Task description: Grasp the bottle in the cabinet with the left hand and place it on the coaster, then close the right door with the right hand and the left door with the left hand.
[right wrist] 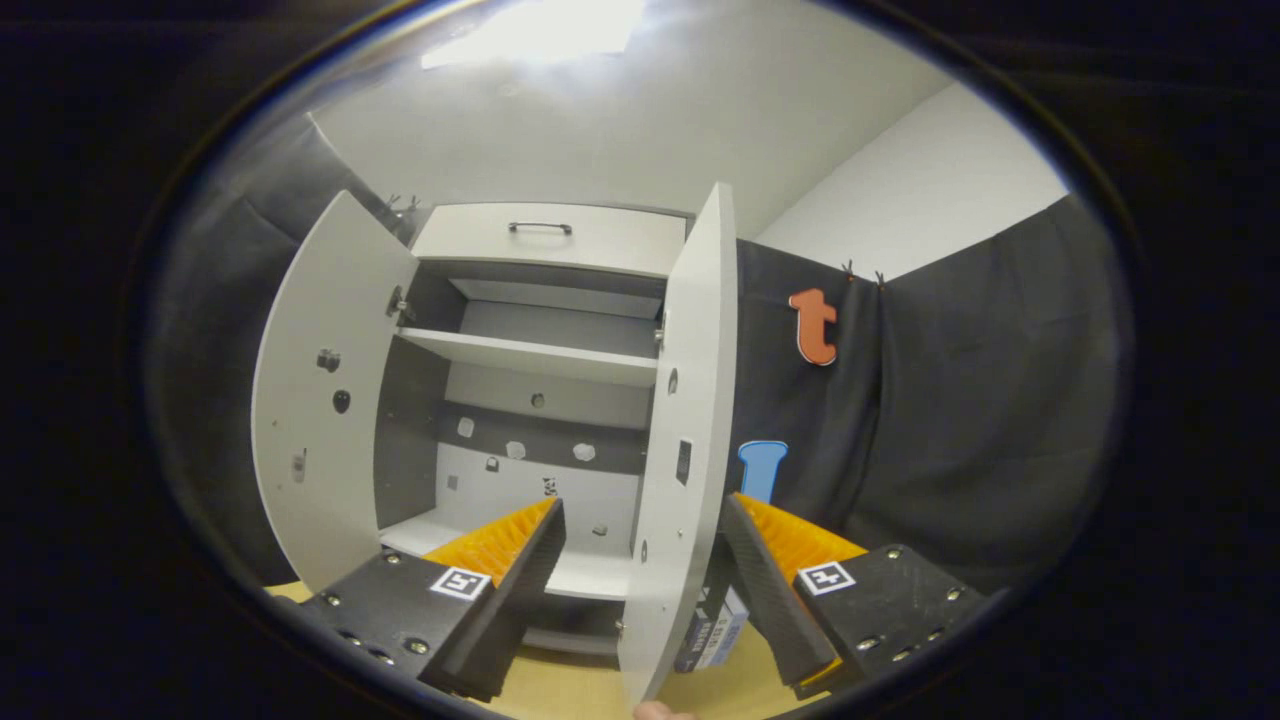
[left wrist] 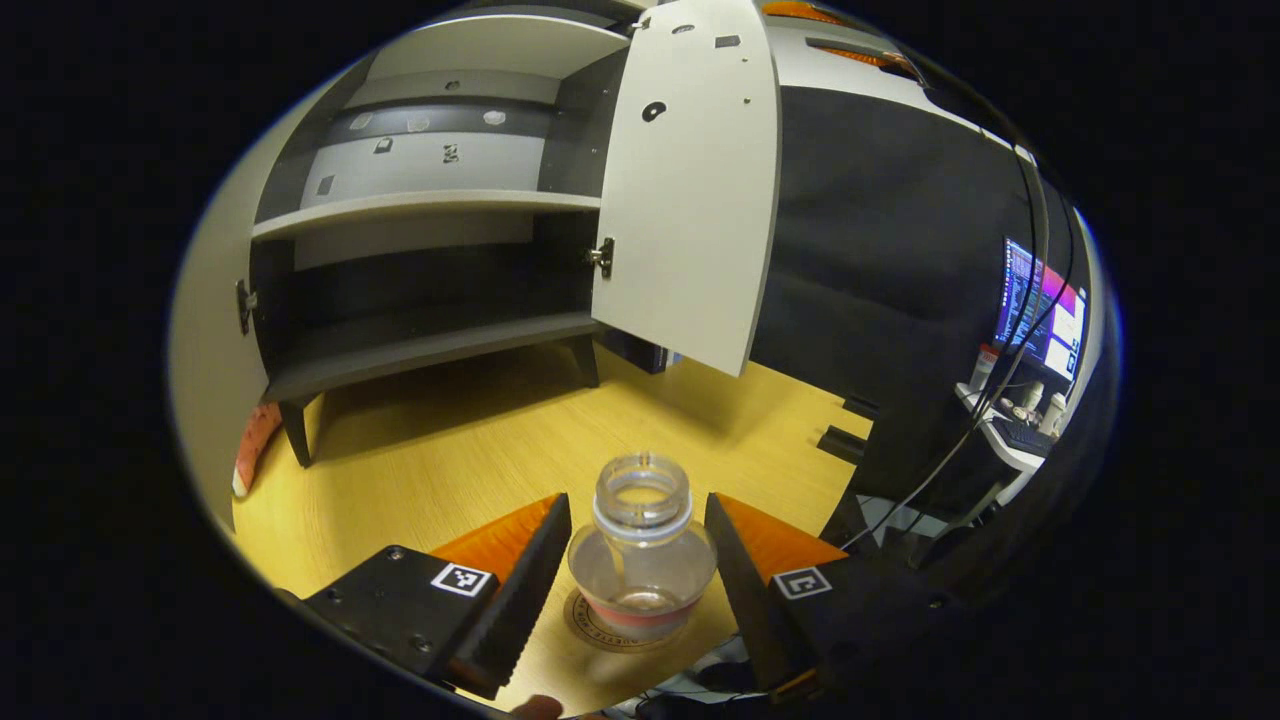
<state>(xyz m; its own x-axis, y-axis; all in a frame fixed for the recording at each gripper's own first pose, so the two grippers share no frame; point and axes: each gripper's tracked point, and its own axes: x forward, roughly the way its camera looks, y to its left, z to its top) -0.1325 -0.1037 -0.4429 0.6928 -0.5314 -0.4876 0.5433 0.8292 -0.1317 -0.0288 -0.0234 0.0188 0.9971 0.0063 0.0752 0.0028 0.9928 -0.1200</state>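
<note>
- Bottle: it stands upright and uncapped on the coaster, near the front edge of the desk, so the placing step looks done.
- Left tongs: spread, a finger on each side of the bottle with a gap showing on both sides; they pinch nothing, which reads as a release.
- Right tongs: spread wide astride the front edge of the right door, not pressing on it, likely lined up to push it shut.
- Cabinet: both doors stand open, shelves bare; the left door awaits its turn.
</note>
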